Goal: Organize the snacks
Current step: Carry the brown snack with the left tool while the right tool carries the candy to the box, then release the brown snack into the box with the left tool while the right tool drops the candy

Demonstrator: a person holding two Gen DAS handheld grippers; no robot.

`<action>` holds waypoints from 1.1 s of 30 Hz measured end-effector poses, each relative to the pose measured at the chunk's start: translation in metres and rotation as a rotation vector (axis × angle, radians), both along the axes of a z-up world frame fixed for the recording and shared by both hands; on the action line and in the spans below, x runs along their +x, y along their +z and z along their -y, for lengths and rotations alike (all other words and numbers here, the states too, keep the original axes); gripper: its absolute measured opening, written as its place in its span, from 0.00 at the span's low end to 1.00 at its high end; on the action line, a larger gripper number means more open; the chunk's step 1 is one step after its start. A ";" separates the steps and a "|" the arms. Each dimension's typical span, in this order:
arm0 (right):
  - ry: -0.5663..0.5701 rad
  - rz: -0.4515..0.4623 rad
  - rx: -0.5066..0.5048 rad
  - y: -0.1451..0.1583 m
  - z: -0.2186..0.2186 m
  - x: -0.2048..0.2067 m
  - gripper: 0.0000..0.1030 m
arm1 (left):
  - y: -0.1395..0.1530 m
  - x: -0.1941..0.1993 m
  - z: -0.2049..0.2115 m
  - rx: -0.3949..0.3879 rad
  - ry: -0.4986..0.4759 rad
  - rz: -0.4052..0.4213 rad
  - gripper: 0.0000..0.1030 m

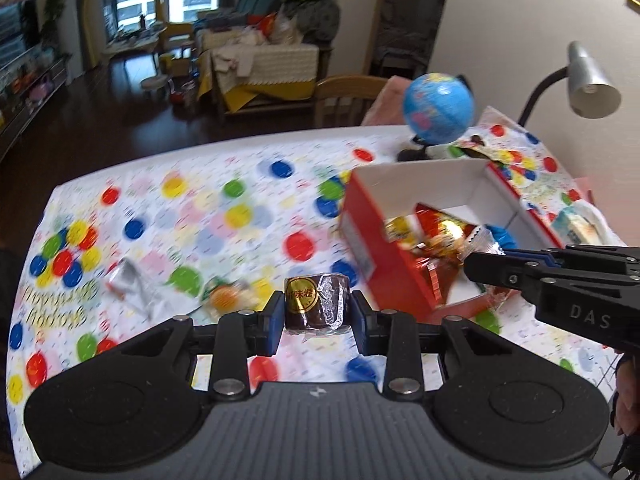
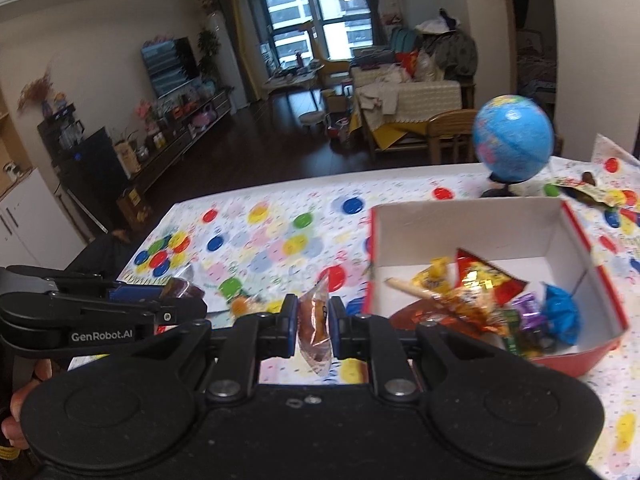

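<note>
My left gripper (image 1: 317, 308) is shut on a brown roll cake (image 1: 316, 304) in clear wrap with a gold sticker, held above the dotted tablecloth. My right gripper (image 2: 314, 322) is shut on a thin clear packet with a brown snack (image 2: 315, 330) inside. A red box with white inside (image 2: 472, 224) stands to the right in both views and holds several wrapped snacks (image 2: 492, 300). In the left wrist view the right gripper (image 1: 480, 266) reaches in from the right over the box's (image 1: 360, 216) near corner. Two loose snacks, a clear packet (image 1: 130, 284) and an orange one (image 1: 226, 298), lie on the cloth.
A blue globe (image 1: 438, 108) stands behind the box, with a silver desk lamp (image 1: 592, 80) at the right. More wrappers (image 2: 588, 192) lie beyond the box. A wooden chair (image 1: 348, 98) stands at the table's far edge. A person's hand (image 2: 16, 412) grips the left tool.
</note>
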State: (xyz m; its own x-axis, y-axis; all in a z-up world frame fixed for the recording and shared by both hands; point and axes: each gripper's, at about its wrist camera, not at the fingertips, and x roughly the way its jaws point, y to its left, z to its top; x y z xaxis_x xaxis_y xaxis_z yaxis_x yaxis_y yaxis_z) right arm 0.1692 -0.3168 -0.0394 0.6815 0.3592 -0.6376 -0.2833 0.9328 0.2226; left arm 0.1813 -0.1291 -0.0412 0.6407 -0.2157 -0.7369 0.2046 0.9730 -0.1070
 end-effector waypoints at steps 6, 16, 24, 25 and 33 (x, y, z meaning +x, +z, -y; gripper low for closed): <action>-0.049 0.017 0.002 0.006 0.032 0.005 0.14 | 0.012 0.009 0.041 0.008 -0.046 0.026 0.32; -0.115 0.017 -0.013 0.001 0.089 0.019 0.14 | 0.008 0.031 0.102 0.021 -0.094 0.018 0.32; -0.160 0.002 -0.039 -0.012 0.132 0.035 0.14 | -0.008 0.053 0.136 0.043 -0.101 -0.012 0.32; -0.166 -0.002 -0.041 -0.014 0.136 0.037 0.14 | -0.011 0.056 0.140 0.048 -0.100 -0.017 0.32; -0.191 -0.041 -0.050 -0.039 0.160 0.060 0.14 | -0.036 0.086 0.165 0.085 -0.093 -0.064 0.33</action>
